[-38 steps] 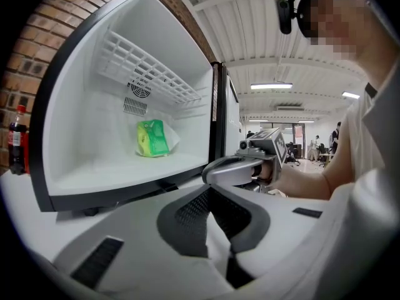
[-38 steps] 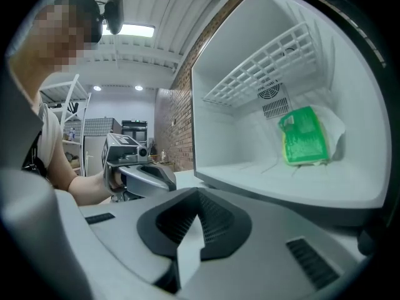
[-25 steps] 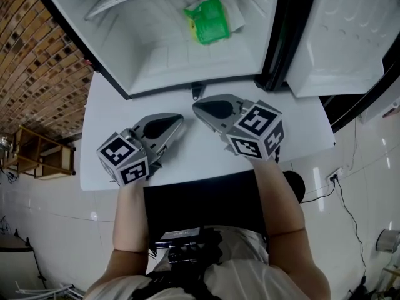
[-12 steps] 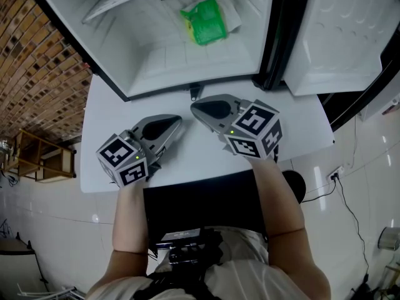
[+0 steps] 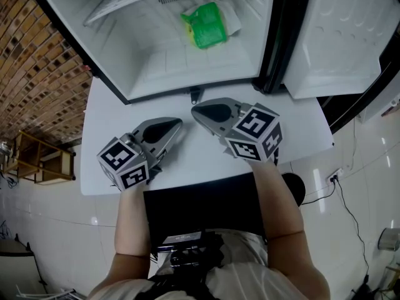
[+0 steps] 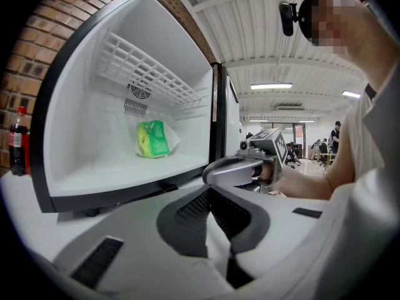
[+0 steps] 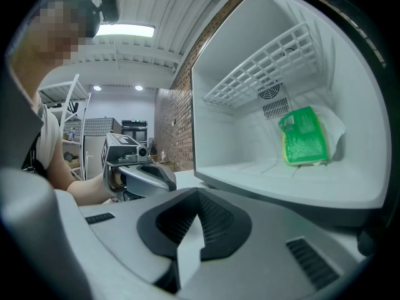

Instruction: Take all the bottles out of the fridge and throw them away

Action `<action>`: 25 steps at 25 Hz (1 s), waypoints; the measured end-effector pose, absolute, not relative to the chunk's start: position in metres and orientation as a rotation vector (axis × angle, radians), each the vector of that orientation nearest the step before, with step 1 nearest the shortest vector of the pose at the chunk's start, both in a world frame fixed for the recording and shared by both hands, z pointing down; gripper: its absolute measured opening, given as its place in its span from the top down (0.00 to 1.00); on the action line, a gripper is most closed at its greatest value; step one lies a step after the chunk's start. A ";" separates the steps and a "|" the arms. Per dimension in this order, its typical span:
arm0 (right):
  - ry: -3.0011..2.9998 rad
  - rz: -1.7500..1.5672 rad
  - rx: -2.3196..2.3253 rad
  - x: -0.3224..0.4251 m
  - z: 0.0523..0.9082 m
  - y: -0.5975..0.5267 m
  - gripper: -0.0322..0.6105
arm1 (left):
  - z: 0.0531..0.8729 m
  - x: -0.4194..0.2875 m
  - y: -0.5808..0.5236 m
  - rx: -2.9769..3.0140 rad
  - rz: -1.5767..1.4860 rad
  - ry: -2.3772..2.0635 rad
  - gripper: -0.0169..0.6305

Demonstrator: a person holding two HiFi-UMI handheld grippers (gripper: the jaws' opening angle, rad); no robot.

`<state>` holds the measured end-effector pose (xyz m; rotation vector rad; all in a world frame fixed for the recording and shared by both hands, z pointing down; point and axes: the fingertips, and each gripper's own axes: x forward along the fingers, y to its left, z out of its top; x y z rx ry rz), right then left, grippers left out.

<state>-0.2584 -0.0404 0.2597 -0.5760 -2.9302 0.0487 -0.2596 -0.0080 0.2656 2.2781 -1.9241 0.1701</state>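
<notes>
**Poised at the fridge, nothing grasped yet**

Inside the fridge (image 5: 125, 61), at 12 o'clock in the head view: just one green pack (image 5: 204, 24) lying near the back. Cannot tell whether pouch or bottle. Outside, at 9 o'clock in the left gripper view: a cola bottle (image 6: 17, 144) upright beside the fridge wall. Hovering side by side over the table (image 5: 103, 111), just short of the sill: left gripper (image 5: 177, 123) and right gripper (image 5: 195, 110), both clenched on nothing. Probably best to spread one set of jaws before entering, go in level, clamp across the middle, and lift clear of the sill.
</notes>
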 end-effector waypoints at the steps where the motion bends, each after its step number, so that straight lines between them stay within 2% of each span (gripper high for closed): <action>1: -2.930 0.049 -0.576 -0.259 0.260 -0.040 0.94 | 0.265 -0.260 -0.008 2.278 0.170 -1.924 0.95; 25: -2.909 0.046 -0.634 -0.250 0.262 -0.038 0.94 | 0.268 -0.266 -0.025 2.209 0.167 -1.965 0.95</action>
